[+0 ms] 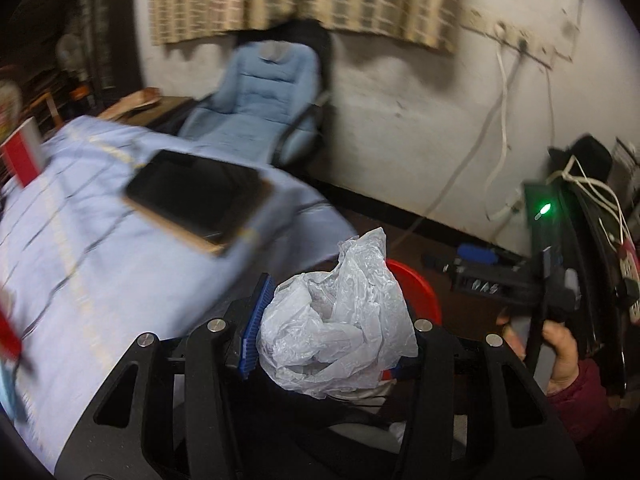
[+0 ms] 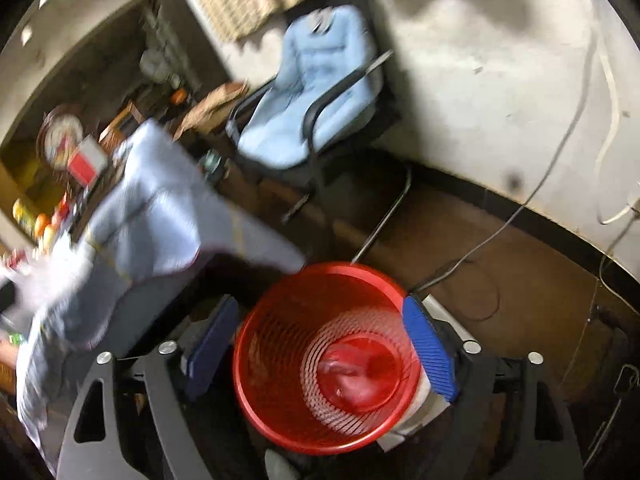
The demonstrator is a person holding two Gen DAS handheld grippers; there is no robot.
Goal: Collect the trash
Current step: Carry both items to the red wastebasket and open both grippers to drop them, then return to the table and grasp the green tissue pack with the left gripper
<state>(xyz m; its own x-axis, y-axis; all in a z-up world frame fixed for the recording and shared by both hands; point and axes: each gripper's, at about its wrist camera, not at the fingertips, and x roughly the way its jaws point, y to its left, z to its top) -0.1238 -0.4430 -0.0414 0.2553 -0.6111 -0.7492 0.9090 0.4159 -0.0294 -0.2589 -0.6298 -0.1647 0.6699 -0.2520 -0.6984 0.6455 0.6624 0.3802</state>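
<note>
A crumpled white plastic bag [image 1: 336, 320] fills the jaws of my left gripper [image 1: 332, 324], which is shut on it; the left blue pad [image 1: 256, 320] presses its side and the right pad is mostly hidden behind it. Behind the bag peeks the red mesh bin [image 1: 420, 292]. In the right wrist view my right gripper [image 2: 320, 344] hangs open above that red bin [image 2: 256, 412], with blue pads [image 2: 430, 348] wide apart on either side of its rim. A pale crumpled wad [image 2: 352, 376] lies at the bin's bottom.
A table under a light blue cloth [image 1: 120, 272] carries a dark tablet [image 1: 196, 196] near its corner. A blue padded chair [image 2: 312, 96] stands by the white wall. Cables [image 2: 500, 232] trail over the brown floor. A hand [image 1: 560, 352] grips the other tool at right.
</note>
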